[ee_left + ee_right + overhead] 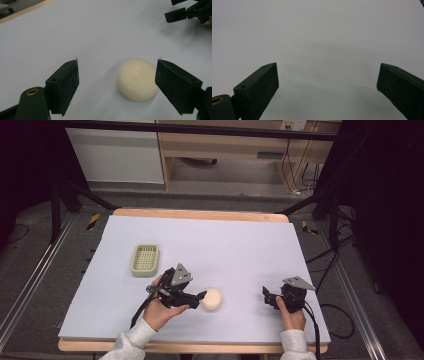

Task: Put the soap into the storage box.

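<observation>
We read no writing on the soap bar (137, 79). Left tongs (117, 86) lie low, jaws apart around it, right jaw just beside it. Right tongs (327, 87) gape over bare worktop (240, 250).

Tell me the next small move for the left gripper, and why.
Probably shift the left gripper slightly toward its right jaw, then close. The jaws stand open around the soap, which lies on the table off-centre, close to the right jaw with a wide gap to the other. Centring should give an even grip on its round edge.

left hand-held gripper (202, 296) beside soap bar (212, 299), green tray (145, 259) apart
</observation>
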A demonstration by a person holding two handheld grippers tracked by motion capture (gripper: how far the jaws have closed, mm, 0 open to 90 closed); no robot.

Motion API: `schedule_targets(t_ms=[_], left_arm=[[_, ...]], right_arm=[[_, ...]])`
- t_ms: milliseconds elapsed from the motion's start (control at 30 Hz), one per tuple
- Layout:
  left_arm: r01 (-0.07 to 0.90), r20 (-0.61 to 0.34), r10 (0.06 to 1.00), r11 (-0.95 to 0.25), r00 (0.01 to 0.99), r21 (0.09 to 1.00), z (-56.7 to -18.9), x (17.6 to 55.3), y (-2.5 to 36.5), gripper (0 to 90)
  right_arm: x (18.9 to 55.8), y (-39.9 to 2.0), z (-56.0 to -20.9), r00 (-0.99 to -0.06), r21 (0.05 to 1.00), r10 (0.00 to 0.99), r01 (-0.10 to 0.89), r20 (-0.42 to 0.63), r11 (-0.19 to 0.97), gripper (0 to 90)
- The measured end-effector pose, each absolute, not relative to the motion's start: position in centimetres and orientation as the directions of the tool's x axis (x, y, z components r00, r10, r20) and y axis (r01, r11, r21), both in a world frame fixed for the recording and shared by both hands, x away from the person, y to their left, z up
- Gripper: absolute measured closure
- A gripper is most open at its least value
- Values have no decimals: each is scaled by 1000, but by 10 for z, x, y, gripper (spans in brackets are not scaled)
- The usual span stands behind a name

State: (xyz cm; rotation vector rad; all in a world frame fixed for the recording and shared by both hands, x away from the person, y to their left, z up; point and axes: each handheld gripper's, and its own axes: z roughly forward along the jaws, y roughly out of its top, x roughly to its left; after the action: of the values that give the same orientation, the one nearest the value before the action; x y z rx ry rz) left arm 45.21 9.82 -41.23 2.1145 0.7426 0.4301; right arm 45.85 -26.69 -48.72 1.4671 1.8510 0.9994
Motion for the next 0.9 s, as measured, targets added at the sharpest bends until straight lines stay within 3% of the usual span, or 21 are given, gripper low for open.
schedule_targets(t_ms=[900], left_arm=[[378, 36, 610, -534, 791, 756, -429, 457, 74, 179]], right_arm=[[459, -267, -487, -237, 827, 971, 550, 23, 115, 43]])
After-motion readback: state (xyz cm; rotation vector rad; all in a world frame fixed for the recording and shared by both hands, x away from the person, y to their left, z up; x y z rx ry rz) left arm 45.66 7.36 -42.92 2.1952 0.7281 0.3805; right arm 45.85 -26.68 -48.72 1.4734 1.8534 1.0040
